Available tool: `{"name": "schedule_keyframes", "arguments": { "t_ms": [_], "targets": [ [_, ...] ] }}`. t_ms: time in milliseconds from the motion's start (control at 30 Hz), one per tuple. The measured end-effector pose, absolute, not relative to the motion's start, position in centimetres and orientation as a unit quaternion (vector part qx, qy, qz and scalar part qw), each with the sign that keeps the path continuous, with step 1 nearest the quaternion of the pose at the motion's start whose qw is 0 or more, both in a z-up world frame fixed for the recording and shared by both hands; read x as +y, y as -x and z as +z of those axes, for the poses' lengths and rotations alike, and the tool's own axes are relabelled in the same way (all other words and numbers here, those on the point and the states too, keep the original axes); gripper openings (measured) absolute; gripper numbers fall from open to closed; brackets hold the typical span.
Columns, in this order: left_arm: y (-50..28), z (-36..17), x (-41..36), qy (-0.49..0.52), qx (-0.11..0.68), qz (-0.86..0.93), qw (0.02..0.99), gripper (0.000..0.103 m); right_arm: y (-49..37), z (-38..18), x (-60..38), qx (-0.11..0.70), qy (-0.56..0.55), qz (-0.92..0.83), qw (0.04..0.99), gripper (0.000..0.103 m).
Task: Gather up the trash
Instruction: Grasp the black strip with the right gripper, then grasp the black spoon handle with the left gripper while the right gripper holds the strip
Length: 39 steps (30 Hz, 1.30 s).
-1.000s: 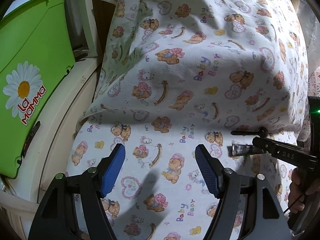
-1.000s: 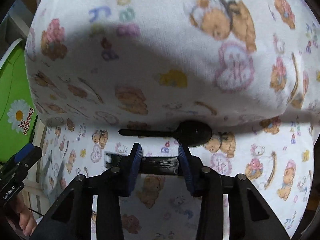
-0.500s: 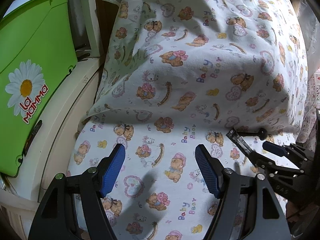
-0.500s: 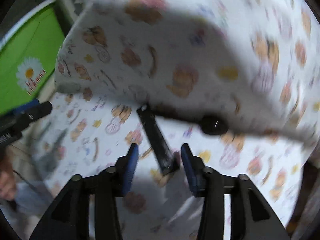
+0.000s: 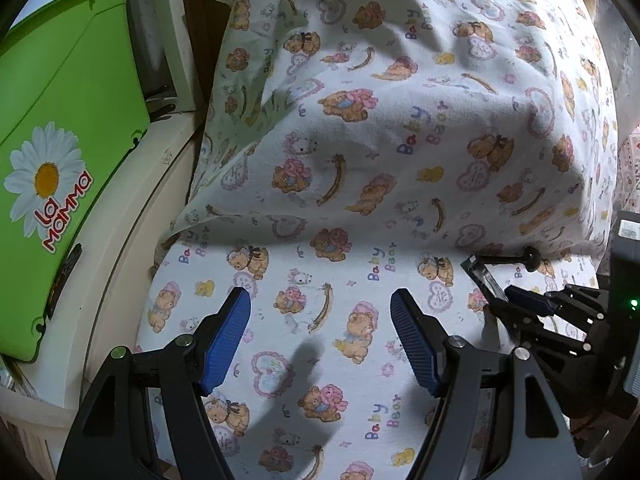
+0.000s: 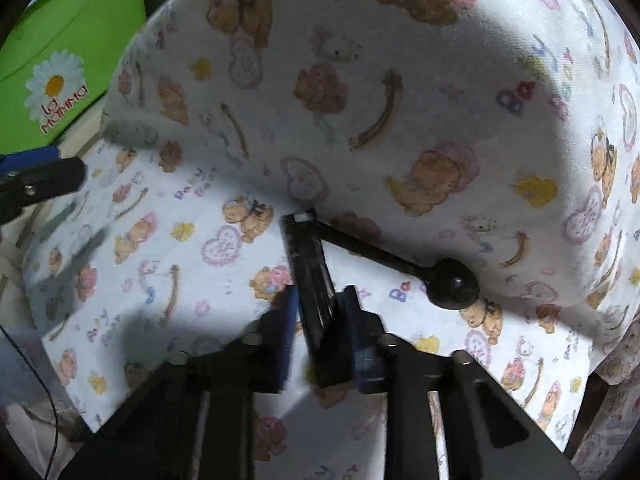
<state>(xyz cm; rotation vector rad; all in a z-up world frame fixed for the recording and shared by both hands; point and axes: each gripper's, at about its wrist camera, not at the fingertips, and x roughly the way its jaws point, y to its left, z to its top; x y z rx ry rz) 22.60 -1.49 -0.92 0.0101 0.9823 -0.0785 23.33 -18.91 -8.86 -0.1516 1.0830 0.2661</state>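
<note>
As right tongs (image 6: 318, 316) close on it, glossy black wrapper (image 6: 310, 264), left tongs (image 5: 320, 332) agape

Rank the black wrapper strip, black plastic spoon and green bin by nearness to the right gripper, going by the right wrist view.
1. Black wrapper strip: between the right gripper's fingers.
2. Black plastic spoon: just right, ahead.
3. Green bin: far upper left.
</note>
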Motion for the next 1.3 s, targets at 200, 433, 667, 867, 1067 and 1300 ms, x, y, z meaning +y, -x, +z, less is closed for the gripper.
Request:
{"name": "schedule_keyframes", "arguments": {
  "t_ms": [200, 433, 667, 867, 1067, 1300],
  "targets": [
    [-23.2, -1.5, -2.2, -0.001, 0.476, -0.041, 0.878, 0.07, -21.4, -8.1, -19.7, 0.522, 0.063, 0.154, 0.837, 0.017],
    [-24.6, -2.1, -6.2, 0.03, 0.49, -0.104, 0.865, 0.03, -19.7, -5.8, -25.1, 0.515, 0.003, 0.089, 0.853, 0.017],
    [-27.2, -3.7, -11.8, 0.027, 0.499, -0.148, 0.854, 0.014, -19.3, -3.3, -33.8, 0.495, -0.079, 0.021, 0.865, 0.017],
    [-28.4, -5.3, -14.8, -0.003, 0.503, -0.136, 0.854, 0.014, -18.9, -3.2, -35.7, 0.499, -0.085, 0.011, 0.862, 0.017],
    [-28.8, -6.5, -15.9, -0.031, 0.507, -0.125, 0.852, 0.014, -18.9, -3.4, -36.0, 0.502, -0.057, 0.019, 0.863, 0.018],
    [-27.9, -6.7, -15.8, -0.051, 0.517, -0.118, 0.846, 0.014, -19.0, -3.4, -35.9, 0.503, -0.062, 0.021, 0.862, 0.018]
  ]
}}
